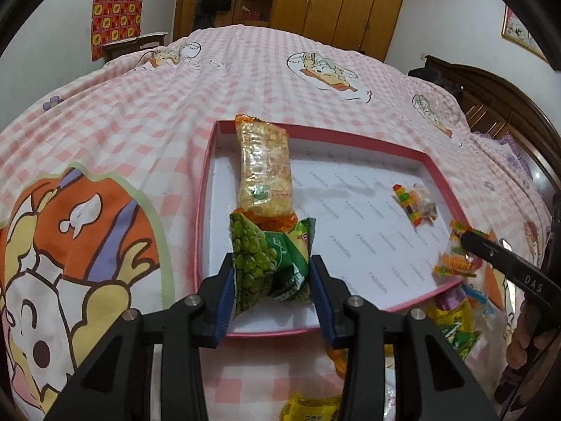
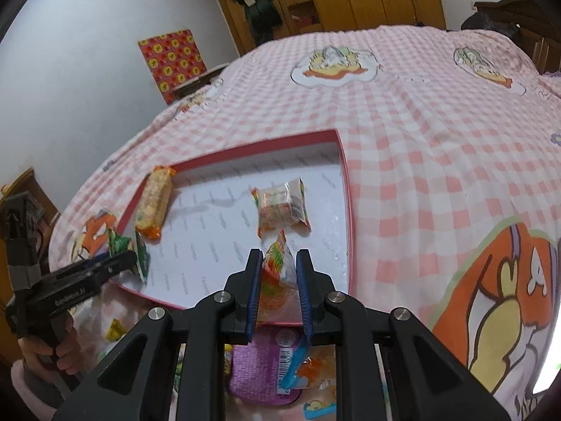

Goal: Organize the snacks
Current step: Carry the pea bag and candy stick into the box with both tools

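Both grippers are mid-placement over the box (image 1: 434,166): left gripper (image 1: 271,277) clamps the pea bag (image 1: 266,256), right gripper (image 2: 279,282) pinches what looks like a candy pack (image 2: 277,273); next, lower and release.

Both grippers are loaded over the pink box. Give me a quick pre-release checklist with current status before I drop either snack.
1. Left gripper clamped on green pea packet: ok.
2. Right gripper clamped on orange candy packet: ok.
3. Pea packet over pink box: ok, near its front edge.
4. Bare floor near candy packet: ok.
5. Pea packet clear of rice cracker pack: not ok, overlapping.
6. Height above the box floor: cannot tell.
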